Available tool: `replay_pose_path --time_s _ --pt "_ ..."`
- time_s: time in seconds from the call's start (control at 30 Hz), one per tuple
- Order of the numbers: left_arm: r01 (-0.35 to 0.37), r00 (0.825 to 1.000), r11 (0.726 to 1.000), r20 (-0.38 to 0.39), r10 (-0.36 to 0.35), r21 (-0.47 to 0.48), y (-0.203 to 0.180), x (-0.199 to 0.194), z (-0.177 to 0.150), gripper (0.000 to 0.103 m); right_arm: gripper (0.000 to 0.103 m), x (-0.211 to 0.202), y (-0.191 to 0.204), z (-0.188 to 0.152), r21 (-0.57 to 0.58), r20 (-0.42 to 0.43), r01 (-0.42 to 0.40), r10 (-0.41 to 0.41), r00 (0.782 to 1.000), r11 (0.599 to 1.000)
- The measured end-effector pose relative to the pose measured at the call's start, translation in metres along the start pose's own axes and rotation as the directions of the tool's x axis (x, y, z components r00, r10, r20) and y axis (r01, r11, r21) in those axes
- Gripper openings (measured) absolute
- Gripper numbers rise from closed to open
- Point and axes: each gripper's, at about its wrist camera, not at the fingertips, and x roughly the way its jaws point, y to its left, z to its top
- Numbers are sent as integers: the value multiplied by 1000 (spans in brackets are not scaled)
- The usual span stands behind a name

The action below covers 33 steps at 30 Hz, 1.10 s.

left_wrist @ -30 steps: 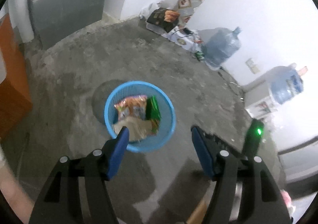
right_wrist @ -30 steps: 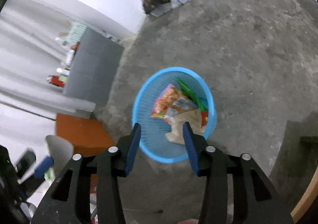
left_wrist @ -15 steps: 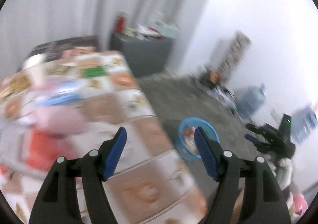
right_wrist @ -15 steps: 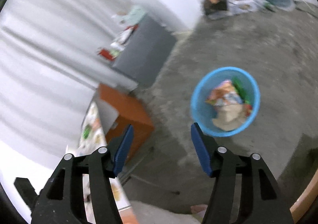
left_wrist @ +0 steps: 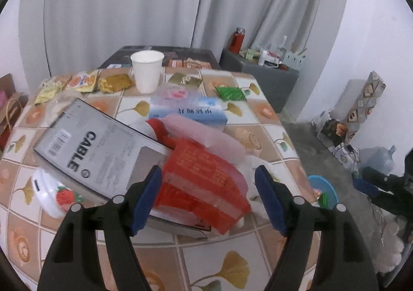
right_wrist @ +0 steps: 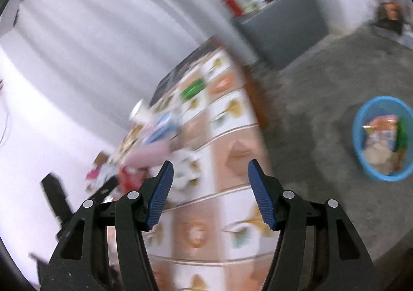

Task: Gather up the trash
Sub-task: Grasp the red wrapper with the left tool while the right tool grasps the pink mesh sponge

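My left gripper (left_wrist: 208, 196) hangs over the tabletop (left_wrist: 260, 115), its jaws opening, with the red bag (left_wrist: 204, 185) lying below and between them but not gripped. My right gripper (right_wrist: 209, 194) is released and empty, over the near tiles of the tabletop; that view is blurred.

The task looks partly done. The blue bin (right_wrist: 361, 159) stands on the floor to the right of the tabletop, well apart from it, and already holds several wrappers and a crumpled brown scrap.

Plenty is left on the tabletop. The red bag rests on a pink bag (left_wrist: 206, 136) and on the grey box (left_wrist: 95, 151) marked CABLE. Far left lie yellow wrappers (left_wrist: 77, 81) and a gold packet (left_wrist: 114, 83), with a white cup (left_wrist: 147, 70) just beside the packet. A green wrapper (left_wrist: 229, 92) lies far right, and a blue tissue pack (left_wrist: 191, 107) sits in the middle. Whether the cup or the tissue pack counts as trash I cannot tell.

I judge the red bag the likely next pick, being right under my left gripper.
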Motion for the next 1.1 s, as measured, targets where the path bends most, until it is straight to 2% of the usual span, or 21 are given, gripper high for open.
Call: replay_pose_path --time_s 0.07,0.13,0.17,0.23,0.33,0.5,0.73,1.1 --pt "-21 1000 1000 -19 21 4 0 9 -1 72 59 22 8 6 42 -85 -81 85 993 996" --pt "-19 1000 1000 -22 19 2 5 11 -3 72 58 47 16 15 125 -155 -167 186 970 978" --pt "-24 999 1000 -21 25 4 6 12 -4 72 58 54 19 19 152 -169 -191 216 962 970" --pt "-39 999 999 -16 39 17 7 13 -5 68 58 76 27 29 239 -199 -257 307 931 936" --pt "-37 999 999 -27 37 20 9 13 -7 60 58 103 29 38 346 -235 -272 364 902 898" --pt "-35 999 999 -23 35 25 12 10 -9 53 58 139 33 35 477 -294 -240 411 863 845" --pt "-19 1000 999 -21 20 33 12 2 -14 48 54 168 26 23 587 -322 -173 424 846 791" --pt "12 1000 999 8 -12 35 14 -10 -15 43 43 182 7 13 702 -268 -136 436 859 699"
